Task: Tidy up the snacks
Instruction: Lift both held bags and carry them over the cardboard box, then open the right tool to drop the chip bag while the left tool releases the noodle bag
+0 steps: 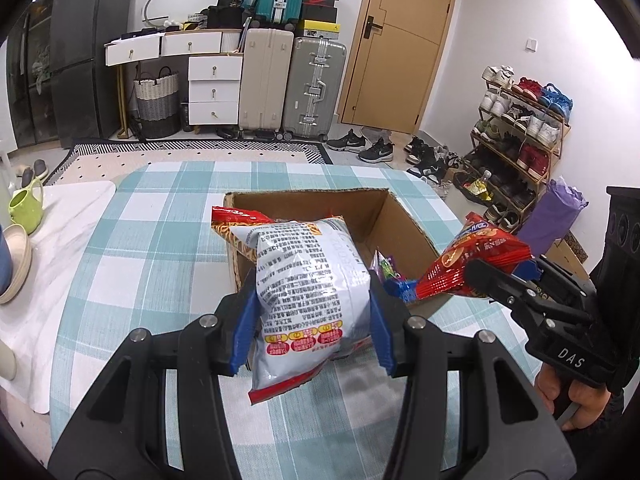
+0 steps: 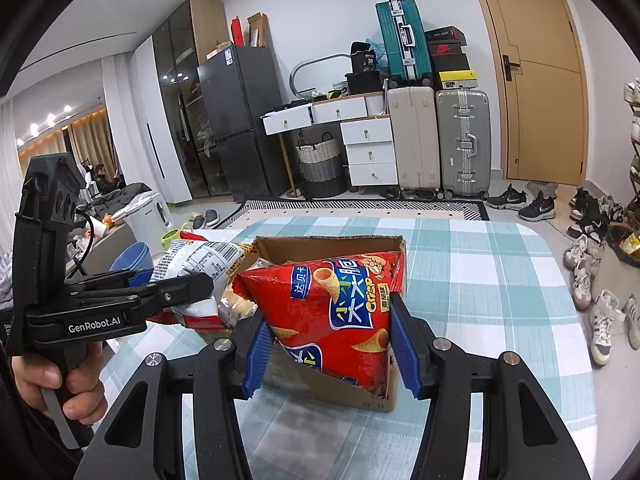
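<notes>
My left gripper [image 1: 314,326] is shut on a silver-white snack bag [image 1: 308,280] with printed text and a red bottom seam, held above the near left corner of an open cardboard box [image 1: 404,220]. My right gripper [image 2: 332,344] is shut on a red bag of cone crisps [image 2: 340,304], held over the box [image 2: 348,394] at its near right side. In the left wrist view the red bag [image 1: 476,264] and the right gripper [image 1: 500,280] come in from the right. Another red packet [image 1: 236,216] and a small purple-green packet [image 1: 386,268] lie inside the box.
The box stands on a table with a teal checked cloth [image 1: 160,240]. A white cloth [image 1: 72,220] at the left carries a green mug [image 1: 26,210] and stacked bowls [image 1: 16,256]. A shoe rack [image 1: 520,140], suitcases and drawers stand beyond.
</notes>
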`<state>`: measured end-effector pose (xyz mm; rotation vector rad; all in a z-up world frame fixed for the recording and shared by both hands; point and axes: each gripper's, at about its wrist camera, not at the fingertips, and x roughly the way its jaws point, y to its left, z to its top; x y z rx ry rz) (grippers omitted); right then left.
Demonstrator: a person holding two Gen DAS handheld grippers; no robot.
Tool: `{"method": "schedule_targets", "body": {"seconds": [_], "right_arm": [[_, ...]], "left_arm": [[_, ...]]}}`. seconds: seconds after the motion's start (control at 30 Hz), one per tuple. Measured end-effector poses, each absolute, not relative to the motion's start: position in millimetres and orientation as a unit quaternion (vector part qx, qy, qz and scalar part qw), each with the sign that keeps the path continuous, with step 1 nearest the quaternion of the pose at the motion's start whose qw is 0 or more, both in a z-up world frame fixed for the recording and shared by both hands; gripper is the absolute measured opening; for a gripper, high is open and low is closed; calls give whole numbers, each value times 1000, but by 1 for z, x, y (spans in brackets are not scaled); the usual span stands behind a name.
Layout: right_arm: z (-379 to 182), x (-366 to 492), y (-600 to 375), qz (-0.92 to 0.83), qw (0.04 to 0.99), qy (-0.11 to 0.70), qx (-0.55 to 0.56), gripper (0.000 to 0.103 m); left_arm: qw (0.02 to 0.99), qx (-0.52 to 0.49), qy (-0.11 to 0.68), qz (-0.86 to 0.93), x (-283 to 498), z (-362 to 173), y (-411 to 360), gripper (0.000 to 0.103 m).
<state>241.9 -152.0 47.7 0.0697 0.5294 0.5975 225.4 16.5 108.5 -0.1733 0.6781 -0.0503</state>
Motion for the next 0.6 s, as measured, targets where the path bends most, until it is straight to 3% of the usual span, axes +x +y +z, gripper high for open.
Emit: {"method": "schedule_targets", "body": {"seconds": [0.6], "right_arm": [[40,289,-132,299,916,266,18,54]], "left_arm": [[938,-63,339,-27,302,100,21,46]]}}
